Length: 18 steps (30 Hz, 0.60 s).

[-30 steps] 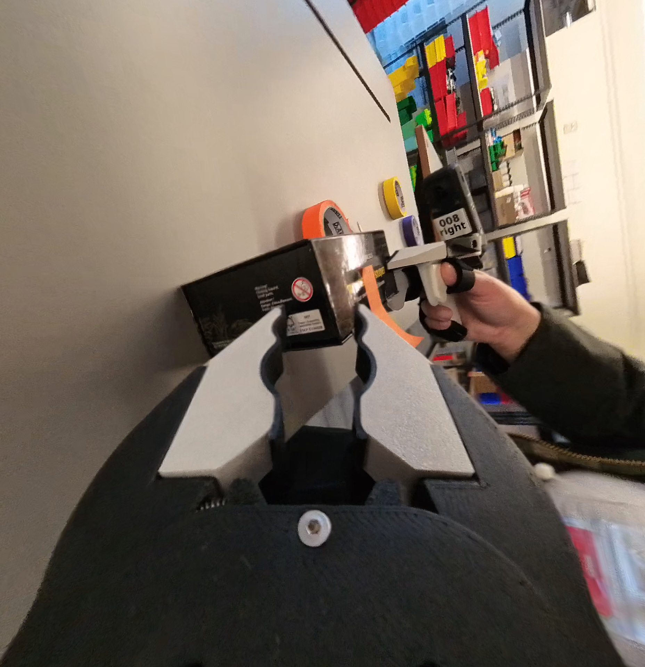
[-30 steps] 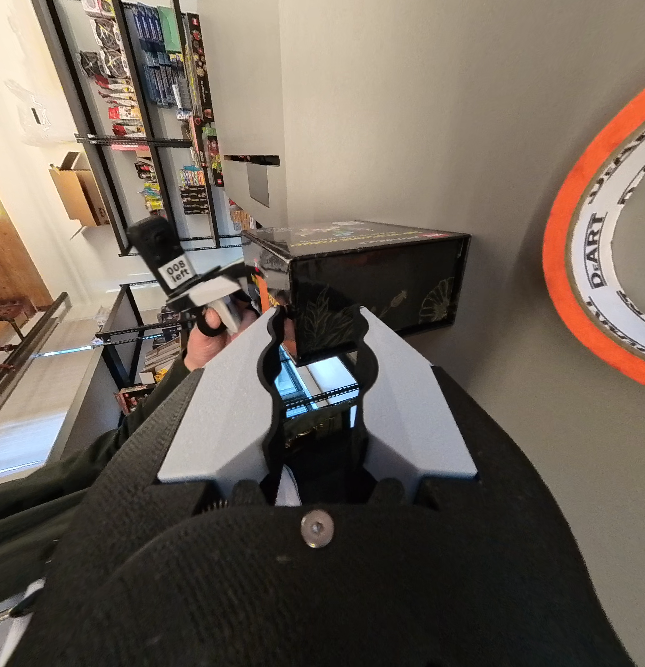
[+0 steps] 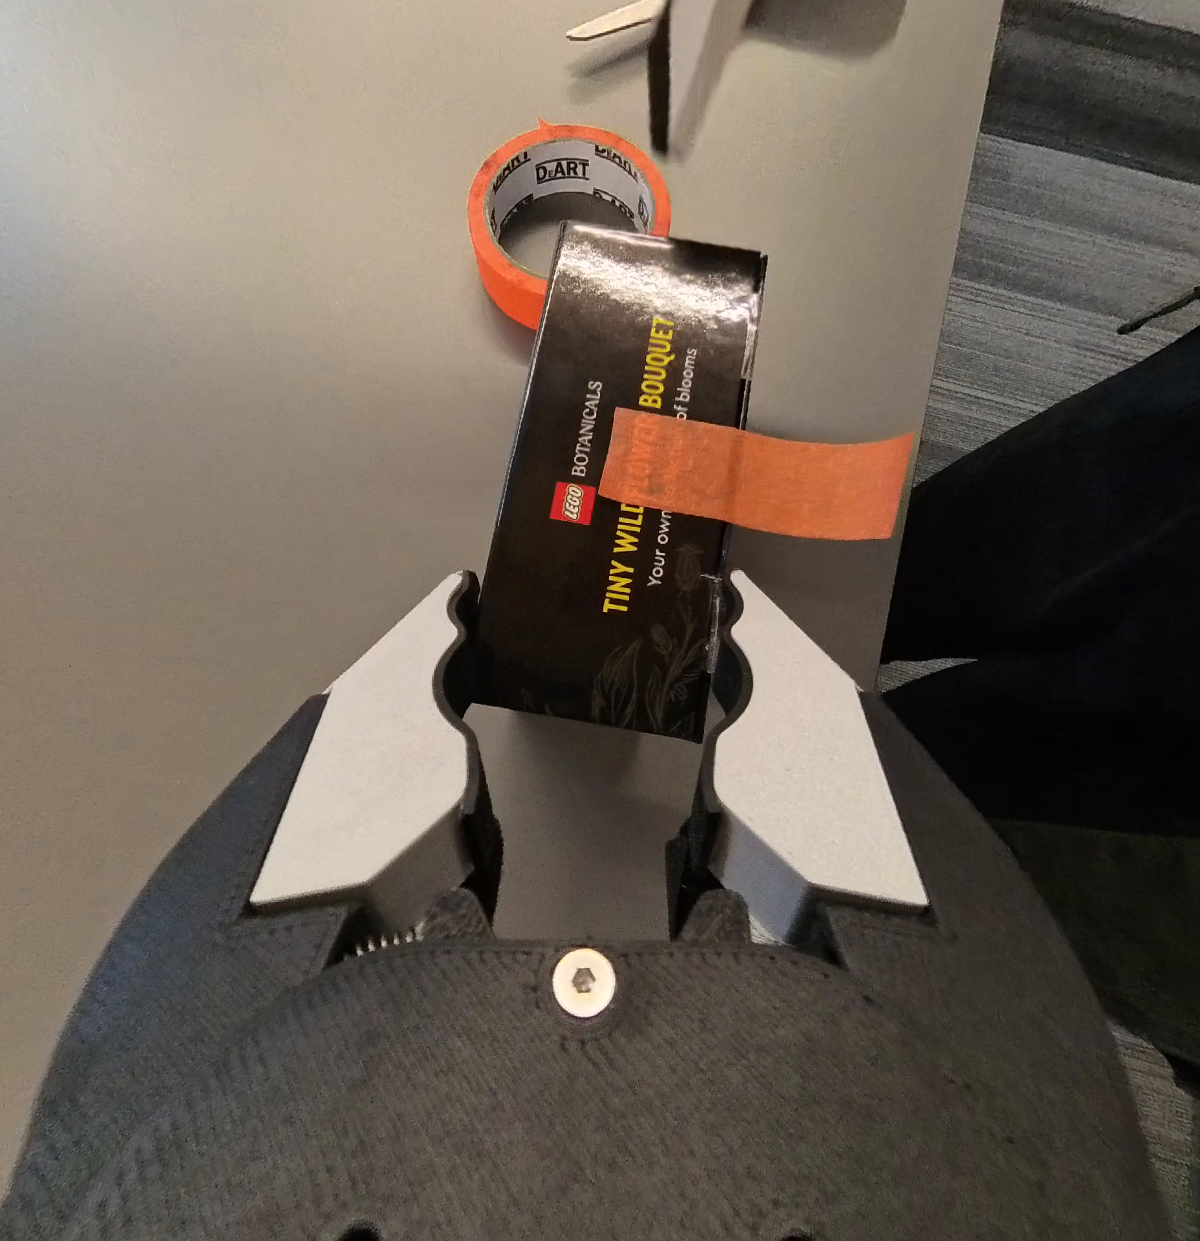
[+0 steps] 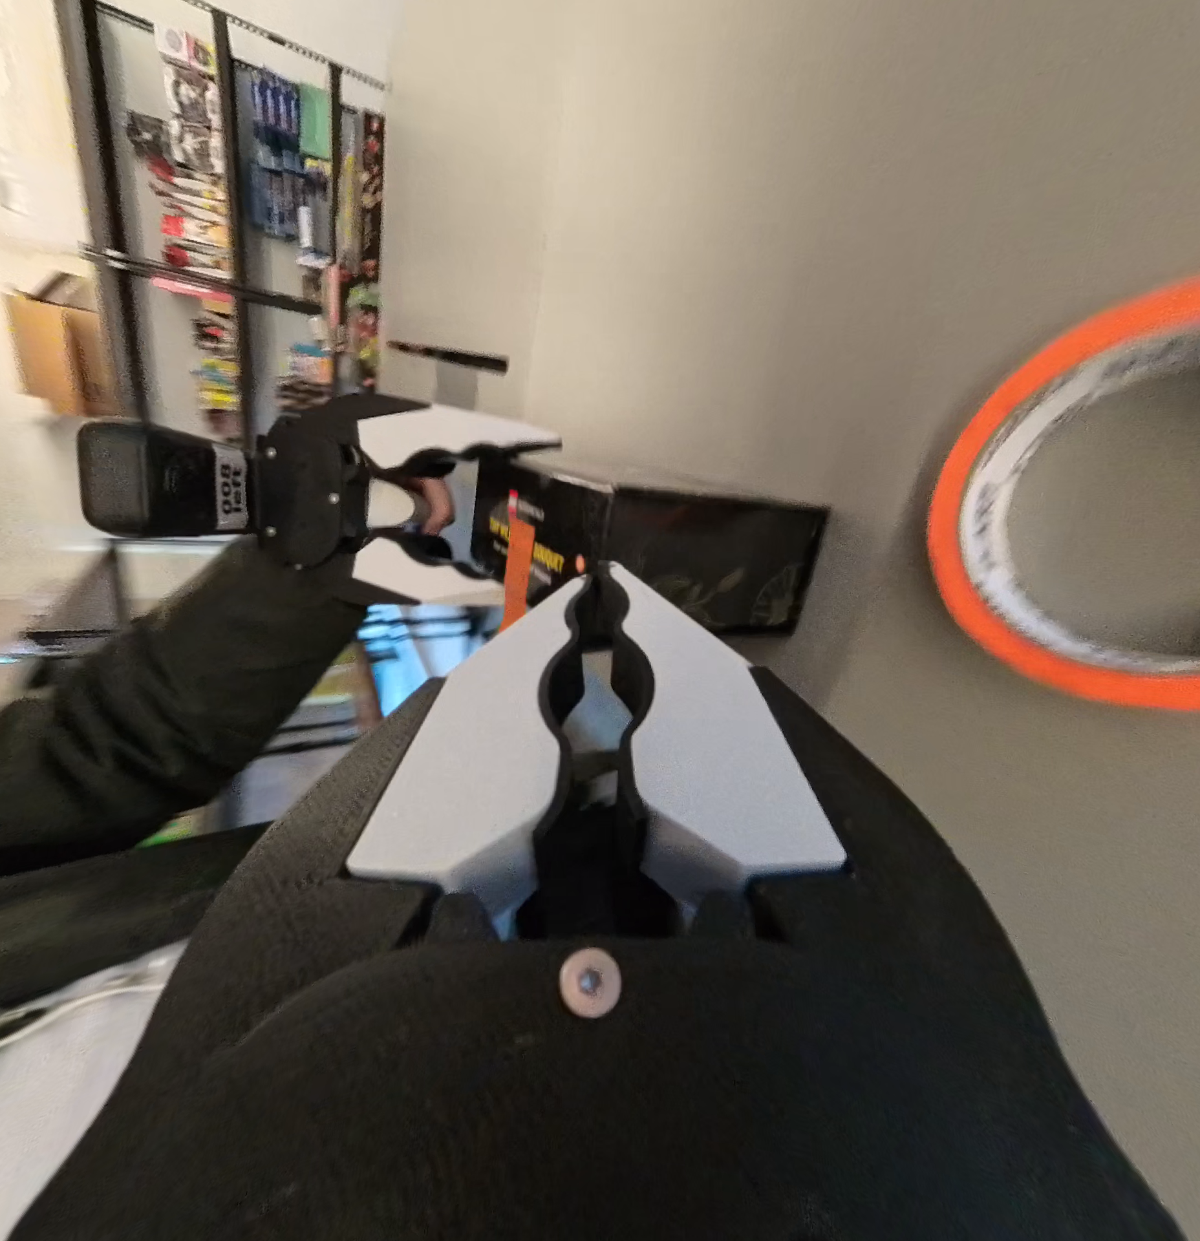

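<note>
Left wrist view: left gripper (image 3: 594, 604) is clamping the near end of the black box (image 3: 624, 483), holding it above the grey table (image 3: 214, 336), probably to steady it. An orange tape strip (image 3: 752, 480) is sticking across its glossy printed top, free end overhanging. Orange tape roll (image 3: 510, 268) is lying just behind.

Right wrist view: right gripper (image 4: 601, 577) is sitting with fingers together, empty, tips near the box's (image 4: 711, 557) corner beside the strip (image 4: 517, 577).

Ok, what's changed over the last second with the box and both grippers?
The right gripper let go of the black box, pulled back and shut empty. The left gripper swung round and now spans the box's end, jaws wider. An orange tape strip now shows across the box. The tape roll stayed put.
</note>
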### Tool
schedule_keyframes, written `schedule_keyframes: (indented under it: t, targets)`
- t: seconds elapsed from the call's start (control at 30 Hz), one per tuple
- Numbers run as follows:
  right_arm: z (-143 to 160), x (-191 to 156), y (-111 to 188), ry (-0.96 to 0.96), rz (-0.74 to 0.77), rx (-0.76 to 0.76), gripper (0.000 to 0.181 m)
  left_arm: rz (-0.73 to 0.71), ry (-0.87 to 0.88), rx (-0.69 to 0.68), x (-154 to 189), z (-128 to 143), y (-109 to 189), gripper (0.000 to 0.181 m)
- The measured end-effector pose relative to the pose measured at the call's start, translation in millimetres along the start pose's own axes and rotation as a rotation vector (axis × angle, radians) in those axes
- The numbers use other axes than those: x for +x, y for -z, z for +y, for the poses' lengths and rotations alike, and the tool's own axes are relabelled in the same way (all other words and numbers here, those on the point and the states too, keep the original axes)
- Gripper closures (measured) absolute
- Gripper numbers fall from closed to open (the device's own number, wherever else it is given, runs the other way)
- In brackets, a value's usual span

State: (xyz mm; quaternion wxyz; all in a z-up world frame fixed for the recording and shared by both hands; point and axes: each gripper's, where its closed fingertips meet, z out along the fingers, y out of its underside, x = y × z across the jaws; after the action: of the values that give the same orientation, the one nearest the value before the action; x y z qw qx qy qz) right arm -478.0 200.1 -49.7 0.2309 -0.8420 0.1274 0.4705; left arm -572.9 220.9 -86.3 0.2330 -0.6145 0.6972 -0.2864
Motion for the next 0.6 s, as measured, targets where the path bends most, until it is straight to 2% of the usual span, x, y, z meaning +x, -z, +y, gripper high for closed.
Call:
schedule_keyframes:
  t: [0.07,0.1,0.13,0.2,0.27,0.33,0.43,0.6]
  targets:
    - [-21.6,-20.4,10.7,0.212,0.053,0.110,0.181,-0.001,-0.001,0.002,0.2,-0.1,-0.2,0.111]
    - [-25.2,-33.7,6.8,0.256,0.040,0.113,0.181,0.000,-0.002,0.002,0.3,-0.2,-0.2,0.111]
    - [-22.3,-45.6,-4.2,0.228,-0.012,0.072,0.181,0.000,-0.002,0.003,0.3,-0.3,-0.3,0.111]
    - [-7.2,-66.1,-32.9,0.046,-0.185,-0.069,0.181,0.002,-0.003,0.008,0.2,-0.7,-0.5,0.111]
    - [3.4,-62.9,-57.7,-0.059,-0.211,-0.153,0.181,0.004,-0.002,0.012,0.0,-1.1,-0.6,0.111]
    - [16.3,-48.4,-73.7,-0.076,-0.143,-0.229,0.181,0.005,-0.001,0.011,0.0,-1.3,-0.8,0.111]
    - [24.8,-46.8,-81.5,-0.113,-0.144,-0.263,0.181,0.007,-0.002,0.010,-0.1,-1.6,-1.1,0.111]
    - [18.6,-46.1,-86.3,-0.118,-0.120,-0.243,0.181,-0.006,0.002,0.029,-0.5,-2.9,-2.1,0.111]
